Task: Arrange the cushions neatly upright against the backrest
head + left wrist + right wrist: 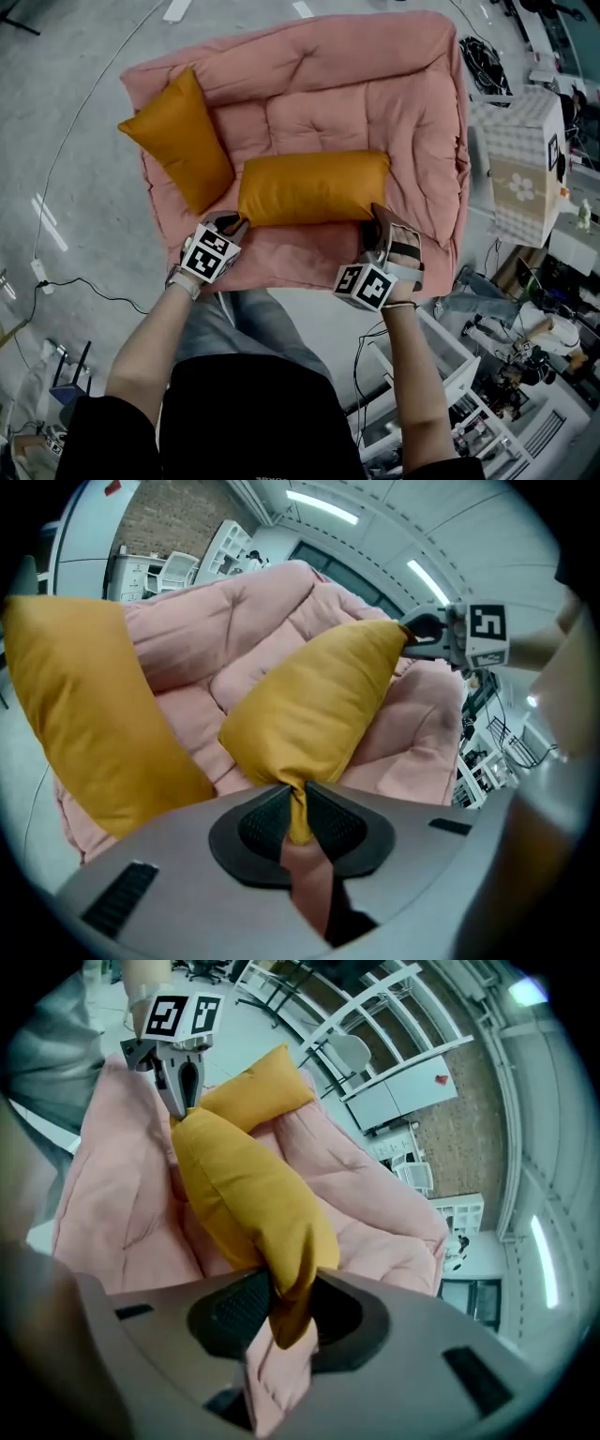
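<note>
A: Biggest thing first?
B: Pink quilted sofa (375, 84) on the grey floor (56, 112), with its backrest (309, 42) toward the top of the head view and padded armrests at either side.
A: And on it?
B: Two mustard cushions. Across the front of the seat, lying lengthwise, the held cushion (314, 186), close to the front edge and well short of the backrest. On the left armrest, leaning tilted, the second cushion (178, 136), its lower corner near the first one's left end; touching or not, hard to say.
A: Arms?
B: Two bare forearms reaching forward and down from the body. Angled slightly inward, the left forearm (150, 347); nearly straight up the picture, the right forearm (412, 375). Wrists spread as wide as the cushion's two ends.
A: Tools?
B: At the left end, the left hand-held gripper (232, 225), pointing down and forward, ribbed pads (262, 823) clamped on a pinch of yellow corner fabric. At the right end, the right hand-held gripper (377, 217), marker cube facing the camera, pads (236, 1316) closed on the opposite corner.
</note>
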Available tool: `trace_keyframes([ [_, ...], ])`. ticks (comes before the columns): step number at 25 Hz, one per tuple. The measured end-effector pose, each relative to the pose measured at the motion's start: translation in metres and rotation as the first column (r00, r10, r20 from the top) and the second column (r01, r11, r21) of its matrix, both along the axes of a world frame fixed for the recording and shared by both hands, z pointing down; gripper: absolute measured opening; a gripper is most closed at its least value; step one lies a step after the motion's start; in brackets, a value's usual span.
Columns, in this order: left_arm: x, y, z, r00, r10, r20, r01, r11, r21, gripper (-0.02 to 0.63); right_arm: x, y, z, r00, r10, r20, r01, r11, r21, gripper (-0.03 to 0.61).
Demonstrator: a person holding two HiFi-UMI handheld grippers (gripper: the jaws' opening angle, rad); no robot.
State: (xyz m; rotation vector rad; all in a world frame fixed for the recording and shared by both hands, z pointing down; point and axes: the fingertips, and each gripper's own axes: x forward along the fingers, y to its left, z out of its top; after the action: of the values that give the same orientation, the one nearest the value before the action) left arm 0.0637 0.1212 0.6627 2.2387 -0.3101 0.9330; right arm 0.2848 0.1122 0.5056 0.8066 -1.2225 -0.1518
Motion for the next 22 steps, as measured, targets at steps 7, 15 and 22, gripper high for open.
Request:
trace_keyframes([
  [7,0.016,0.027,0.054,0.994,0.066,0.086,-0.062,0.997,-0.044,0.056,0.002,0.022,0.025,0.998,-0.063,-0.011,0.062,0.995,-0.076,0.128],
  [15,0.018,0.035,0.069,0.991,0.112,0.080,-0.095,0.978,-0.184,0.093,0.001,0.037,0.033,0.997,0.012,0.082,0.004,0.982,-0.190,0.206],
  [22,-0.007,0.033,0.053,0.985,0.159,0.074,-0.144,0.975,-0.168,0.189,0.019,0.047,-0.002,0.886,0.363,0.287,-0.265,0.906,-0.330,0.264],
])
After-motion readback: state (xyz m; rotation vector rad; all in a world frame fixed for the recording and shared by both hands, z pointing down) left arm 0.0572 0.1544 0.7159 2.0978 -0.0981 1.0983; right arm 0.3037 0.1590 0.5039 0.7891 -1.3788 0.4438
